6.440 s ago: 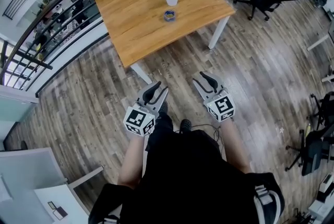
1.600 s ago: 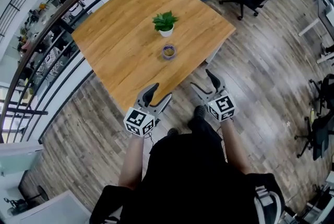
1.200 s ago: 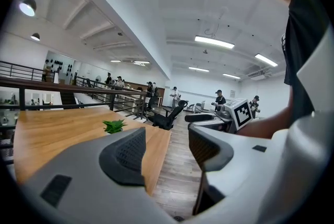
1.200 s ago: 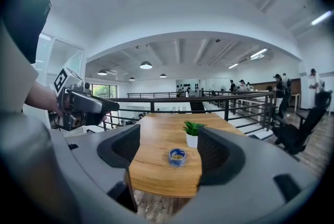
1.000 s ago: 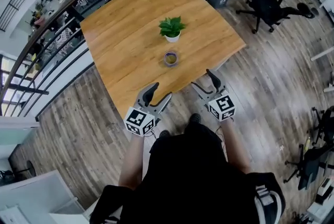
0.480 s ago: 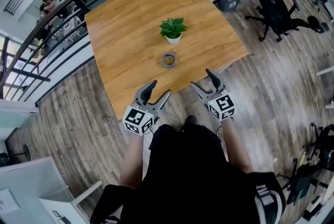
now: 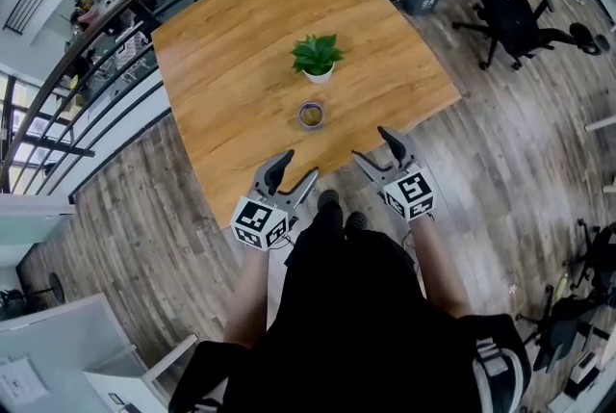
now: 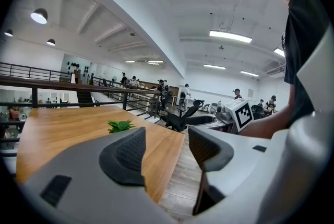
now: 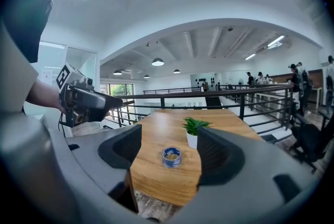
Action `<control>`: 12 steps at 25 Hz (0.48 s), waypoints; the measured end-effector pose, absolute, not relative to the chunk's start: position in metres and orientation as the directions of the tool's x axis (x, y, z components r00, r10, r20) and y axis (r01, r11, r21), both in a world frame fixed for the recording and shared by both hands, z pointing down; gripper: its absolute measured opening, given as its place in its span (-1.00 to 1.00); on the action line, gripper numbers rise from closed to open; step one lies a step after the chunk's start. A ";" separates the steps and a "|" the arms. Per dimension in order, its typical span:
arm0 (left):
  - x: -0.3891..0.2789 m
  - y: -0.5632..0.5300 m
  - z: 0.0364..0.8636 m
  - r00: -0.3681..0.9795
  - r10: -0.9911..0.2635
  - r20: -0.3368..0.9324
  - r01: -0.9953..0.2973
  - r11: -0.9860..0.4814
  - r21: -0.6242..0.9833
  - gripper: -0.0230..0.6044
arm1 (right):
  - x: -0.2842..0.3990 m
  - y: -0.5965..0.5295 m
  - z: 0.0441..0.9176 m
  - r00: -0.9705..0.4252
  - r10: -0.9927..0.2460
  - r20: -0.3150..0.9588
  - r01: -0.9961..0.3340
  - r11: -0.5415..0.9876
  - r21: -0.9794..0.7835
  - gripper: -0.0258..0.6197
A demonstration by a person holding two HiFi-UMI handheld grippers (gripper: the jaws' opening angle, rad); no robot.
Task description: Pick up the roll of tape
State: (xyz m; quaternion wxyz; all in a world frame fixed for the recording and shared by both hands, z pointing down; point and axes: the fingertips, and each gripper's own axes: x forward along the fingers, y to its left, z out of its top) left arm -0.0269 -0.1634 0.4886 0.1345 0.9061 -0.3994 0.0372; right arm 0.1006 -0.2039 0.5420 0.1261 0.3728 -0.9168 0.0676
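Pale wood-plank floor [image 7: 125, 209] fills most of the head view, and a dark railing [image 7: 96, 45] curves across its upper left. The square wooden counter [image 7: 241, 64] sits turned like a diamond in the upper middle of that view, its near edge just above the two tools. The person's dark-clothed body [image 7: 356, 324] takes up the lower middle, and a black office chair [image 7: 520, 12] stands at the upper right. The left tongs [image 7: 296, 167], left of centre, are spread apart with nothing between them. In the left gripper view they frame only the counter's edge and the floor beyond. The right tongs [image 7: 372, 144], right of centre, are likewise apart and empty, held near the counter's near edge. A small green plant in a white pot [image 7: 316, 58] stands upright near the middle of the counter. The roll of tape [image 7: 311, 116], blue-rimmed, lies flat on the counter just below the plant and apart from it. In the right gripper view it shows low in the centre, in the gap between the two pads, untouched by either.
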 end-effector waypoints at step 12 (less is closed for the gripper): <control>-0.030 -0.231 0.491 0.765 -0.620 0.176 -0.644 -0.732 0.222 -0.10 | 0.097 -0.266 0.521 -0.615 -0.743 0.266 -0.770 0.638 0.001 0.13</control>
